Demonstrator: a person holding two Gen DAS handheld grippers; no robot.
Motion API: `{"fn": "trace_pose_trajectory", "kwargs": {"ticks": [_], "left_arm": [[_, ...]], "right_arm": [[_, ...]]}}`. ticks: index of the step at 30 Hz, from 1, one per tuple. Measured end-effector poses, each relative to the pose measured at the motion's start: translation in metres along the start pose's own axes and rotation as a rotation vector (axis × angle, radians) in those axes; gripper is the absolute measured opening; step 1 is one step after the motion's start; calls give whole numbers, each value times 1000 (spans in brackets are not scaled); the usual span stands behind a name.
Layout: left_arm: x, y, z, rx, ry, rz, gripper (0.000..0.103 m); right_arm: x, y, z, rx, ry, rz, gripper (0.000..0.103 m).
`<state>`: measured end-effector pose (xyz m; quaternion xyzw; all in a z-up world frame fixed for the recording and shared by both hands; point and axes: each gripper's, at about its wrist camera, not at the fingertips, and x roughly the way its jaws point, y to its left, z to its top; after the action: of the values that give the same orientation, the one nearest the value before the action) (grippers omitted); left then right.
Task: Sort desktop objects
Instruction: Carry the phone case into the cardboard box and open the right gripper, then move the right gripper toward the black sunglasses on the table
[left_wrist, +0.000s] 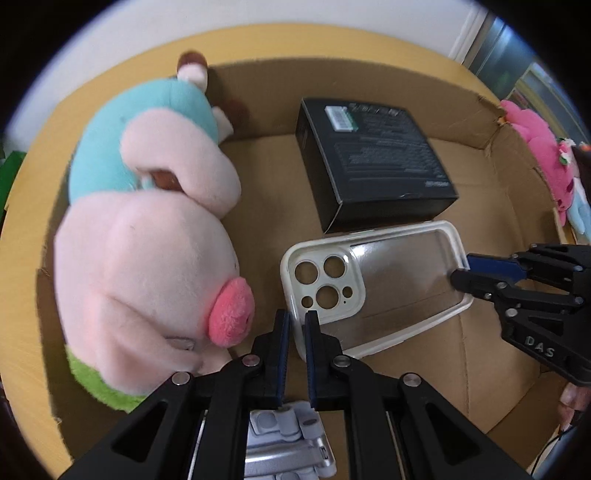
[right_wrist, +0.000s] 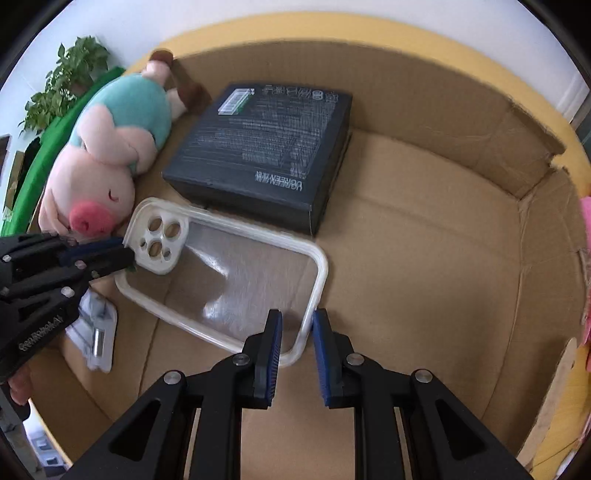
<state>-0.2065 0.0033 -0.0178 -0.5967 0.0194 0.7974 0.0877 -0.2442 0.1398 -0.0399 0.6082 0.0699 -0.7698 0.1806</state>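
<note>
Both hand-held grippers hold one clear phone case (left_wrist: 373, 284) over the floor of a cardboard box (right_wrist: 424, 258). The left hand-held gripper (left_wrist: 297, 321) pinches the rim at the camera-cutout corner, its jaws narrow on the thin edge. The right hand-held gripper (right_wrist: 297, 325) has its jaws drawn close about the rim at the opposite end. Already lying in the box are a pink plush pig (left_wrist: 147, 240), just left of the left hand-held gripper, and a black carton (right_wrist: 266, 155) straight ahead of both, beyond the case. A grey stand (left_wrist: 284, 439) lies under the left one. So most of the sorting looks done; the case seems about to be set down. A pink toy (left_wrist: 546, 147) outside the box may remain.
</note>
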Motion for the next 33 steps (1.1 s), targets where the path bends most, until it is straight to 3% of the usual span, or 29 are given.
{"fn": "trace_pose_trajectory", "kwargs": {"ticks": [4, 6, 8, 9, 11, 13, 15, 16, 18, 22, 26, 29, 33], "left_arm": [[-5, 2, -2, -18, -6, -2, 8], [-16, 3, -6, -21, -41, 0, 8], [-38, 4, -13, -8, -100, 28, 13], [-53, 2, -18, 13, -145, 40, 17], [-88, 0, -33, 47, -254, 74, 30], [-134, -2, -55, 39, -412, 131, 60], [-166, -2, -78, 22, -532, 145, 78], [-187, -4, -96, 15, -619, 148, 80], [-207, -5, -109, 21, -682, 156, 80], [-219, -11, -125, 22, -700, 159, 80], [-214, -29, -152, 11, -688, 95, 80], [-198, -42, -177, 22, -678, 87, 80], [-163, -59, -209, 12, -596, 14, 80]], "right_arm": [[-5, 4, -2, -6, -7, -16, 24], [-17, 5, -8, -6, -39, -28, 53], [-38, 4, -17, -2, -95, -87, 66], [-52, 2, -22, 9, -133, -102, 68], [-90, -2, -39, 34, -231, -81, 71], [-120, -4, -54, 52, -311, -71, 78], [-155, -4, -75, 68, -404, -44, 88], [-169, -9, -82, 80, -440, -17, 91], [-185, -14, -91, 89, -479, 30, 97], [-203, 0, -128, 87, -545, 41, 98], [-211, 4, -180, 78, -600, 39, 103], [-201, 1, -218, 79, -581, -16, 103], [-166, -14, -263, 119, -485, -31, 102]]}}
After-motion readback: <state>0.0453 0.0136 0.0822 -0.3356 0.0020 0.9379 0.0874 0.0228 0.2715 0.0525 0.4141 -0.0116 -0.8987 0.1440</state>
